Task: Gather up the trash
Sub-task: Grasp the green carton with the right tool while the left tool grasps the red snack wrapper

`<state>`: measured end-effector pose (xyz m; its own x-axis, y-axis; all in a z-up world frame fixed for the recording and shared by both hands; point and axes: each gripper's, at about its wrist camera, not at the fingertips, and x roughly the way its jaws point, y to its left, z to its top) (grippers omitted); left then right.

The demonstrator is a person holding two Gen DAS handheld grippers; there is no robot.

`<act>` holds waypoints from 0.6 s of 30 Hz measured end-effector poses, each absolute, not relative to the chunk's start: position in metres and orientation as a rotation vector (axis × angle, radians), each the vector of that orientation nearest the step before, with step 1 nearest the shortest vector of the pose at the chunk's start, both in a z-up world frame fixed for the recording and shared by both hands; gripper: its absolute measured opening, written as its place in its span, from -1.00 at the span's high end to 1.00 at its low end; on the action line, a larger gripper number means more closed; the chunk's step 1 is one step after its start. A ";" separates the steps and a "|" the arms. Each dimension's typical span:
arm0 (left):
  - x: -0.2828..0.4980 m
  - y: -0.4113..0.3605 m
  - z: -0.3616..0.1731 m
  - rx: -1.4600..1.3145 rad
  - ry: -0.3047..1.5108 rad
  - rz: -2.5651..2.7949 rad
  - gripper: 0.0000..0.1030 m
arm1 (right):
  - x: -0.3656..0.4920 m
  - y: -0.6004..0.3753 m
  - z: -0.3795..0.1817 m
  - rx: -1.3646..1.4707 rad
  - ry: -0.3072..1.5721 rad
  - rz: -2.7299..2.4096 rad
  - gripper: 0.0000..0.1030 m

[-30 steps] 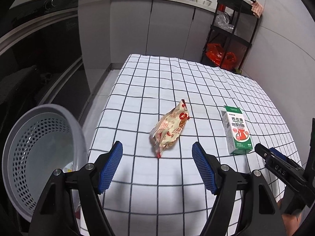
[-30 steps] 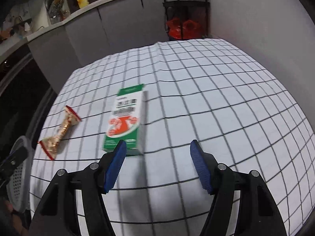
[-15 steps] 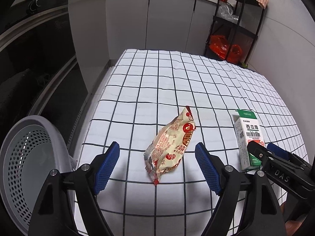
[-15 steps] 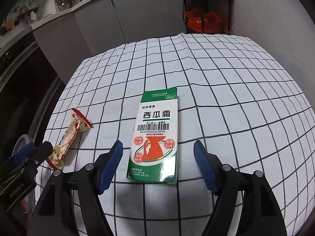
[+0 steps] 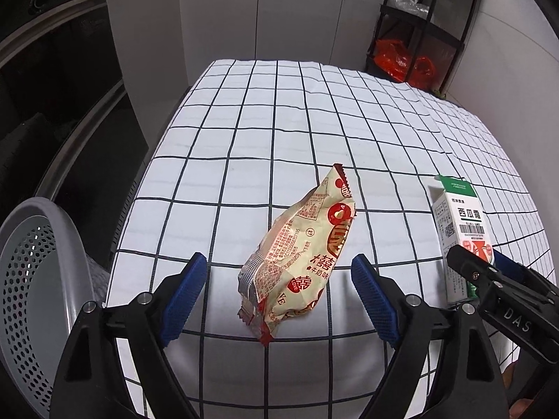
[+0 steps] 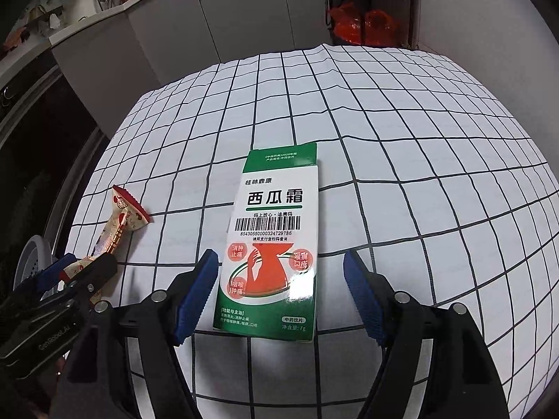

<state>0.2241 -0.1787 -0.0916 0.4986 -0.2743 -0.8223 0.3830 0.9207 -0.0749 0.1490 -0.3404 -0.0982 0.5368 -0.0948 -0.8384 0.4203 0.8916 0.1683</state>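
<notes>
A table covered with a white checked cloth (image 5: 244, 146) carried two things: a crumpled snack wrapper (image 5: 300, 262) and, well apart to its right, a green-white medicine box (image 6: 276, 244) lying flat.

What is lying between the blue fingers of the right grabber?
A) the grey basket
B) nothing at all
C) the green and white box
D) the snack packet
C: in the right wrist view the green and white box lies flat on the checked cloth, between the open pads of the right gripper, which do not touch it.
</notes>
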 end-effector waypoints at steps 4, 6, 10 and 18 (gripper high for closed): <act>0.227 -0.182 -0.095 0.131 0.975 -0.396 -0.60 | 0.152 -0.340 -0.100 0.365 0.964 -0.314 -0.38; 0.228 -0.183 -0.096 0.131 0.976 -0.396 -0.60 | 0.153 -0.338 -0.101 0.353 0.967 -0.317 -0.38; 0.231 -0.185 -0.098 0.137 0.976 -0.392 -0.42 | 0.156 -0.334 -0.102 0.326 0.971 -0.317 -0.37; 0.231 -0.185 -0.100 0.156 0.971 -0.392 0.04 | 0.159 -0.328 -0.103 0.279 0.968 -0.325 -0.09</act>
<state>0.2307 -0.1850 -0.0997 0.5011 -0.2536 -0.8274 0.3916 0.9191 -0.0446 0.1591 -0.3281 -0.1025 0.5254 -0.1446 -0.8385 0.3904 0.9166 0.0865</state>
